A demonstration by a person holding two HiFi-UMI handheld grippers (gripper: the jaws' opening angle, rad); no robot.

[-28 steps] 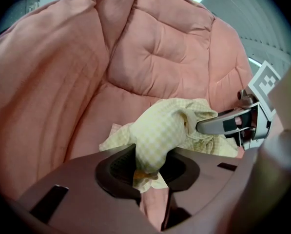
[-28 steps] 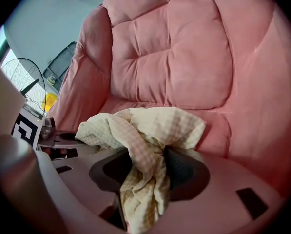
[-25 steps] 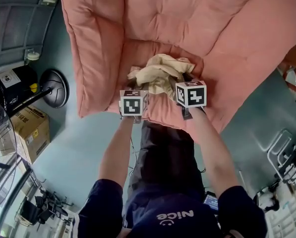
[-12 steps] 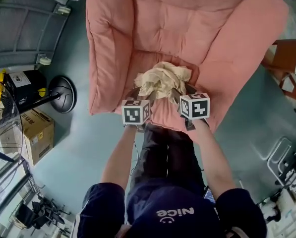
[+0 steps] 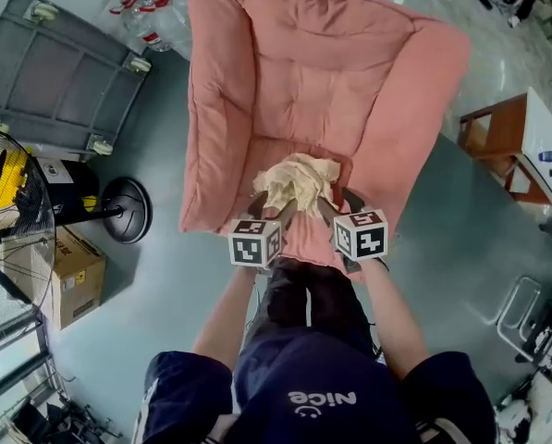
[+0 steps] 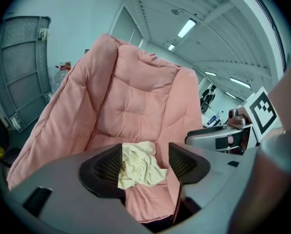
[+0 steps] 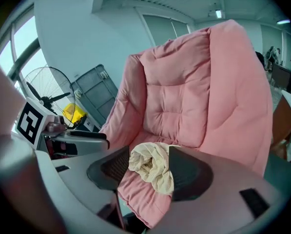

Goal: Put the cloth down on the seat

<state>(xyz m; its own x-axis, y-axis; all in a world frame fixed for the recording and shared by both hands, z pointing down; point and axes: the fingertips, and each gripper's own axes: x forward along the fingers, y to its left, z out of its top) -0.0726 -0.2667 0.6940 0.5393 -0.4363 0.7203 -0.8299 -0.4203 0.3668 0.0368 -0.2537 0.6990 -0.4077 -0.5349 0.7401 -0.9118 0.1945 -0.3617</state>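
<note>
A crumpled cream cloth (image 5: 299,181) lies on the seat (image 5: 305,237) of a pink padded armchair (image 5: 317,77). Both grippers hover at the seat's front edge, just short of the cloth. My left gripper (image 5: 271,207) is open, and in the left gripper view the cloth (image 6: 139,165) shows beyond the gap between its dark pads (image 6: 107,167), untouched. My right gripper (image 5: 340,203) is open too. Through its jaws the cloth (image 7: 152,165) rests on the cushion, its right edge hidden behind the right pad (image 7: 185,173). The right gripper (image 6: 218,140) also shows in the left gripper view.
A standing fan (image 5: 0,213) with a round base (image 5: 123,209) and a cardboard box (image 5: 72,276) stand on the floor at left. A grey wheeled cart (image 5: 63,72) and bottles (image 5: 151,17) lie beyond. A wooden stool (image 5: 497,146) is at right.
Both grippers have let go of the cloth and drawn back toward the seat's front edge. The cloth stays heaped on the seat. The head view has pulled back, showing the whole chair.
</note>
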